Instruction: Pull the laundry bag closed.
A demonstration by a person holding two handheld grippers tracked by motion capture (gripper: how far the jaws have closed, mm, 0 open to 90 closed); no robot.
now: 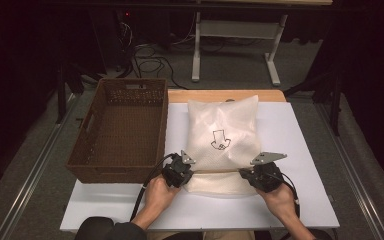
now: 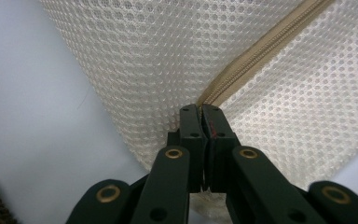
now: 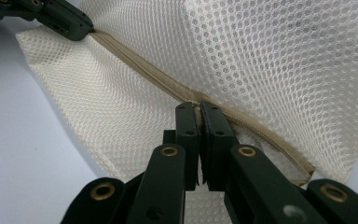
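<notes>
Mesh laundry bag (image 1: 222,137) lies on the white surface (image 1: 300,150), between the two claws. Left claw (image 2: 201,110) and right claw (image 3: 198,108) each pinch its tan zipper (image 3: 144,74) line. Zipping seems underway; next, likely one claw anchors while the other pulls along.

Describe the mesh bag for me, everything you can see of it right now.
The mesh bag is cream-white, of honeycomb net fabric, puffed like a pillow, with a black arrow-like mark on top. It lies flat on the white table, right of the brown basket. A tan zipper crosses its near end. The left tool and the right tool are each shut on that zipper line, one at either end.
</notes>
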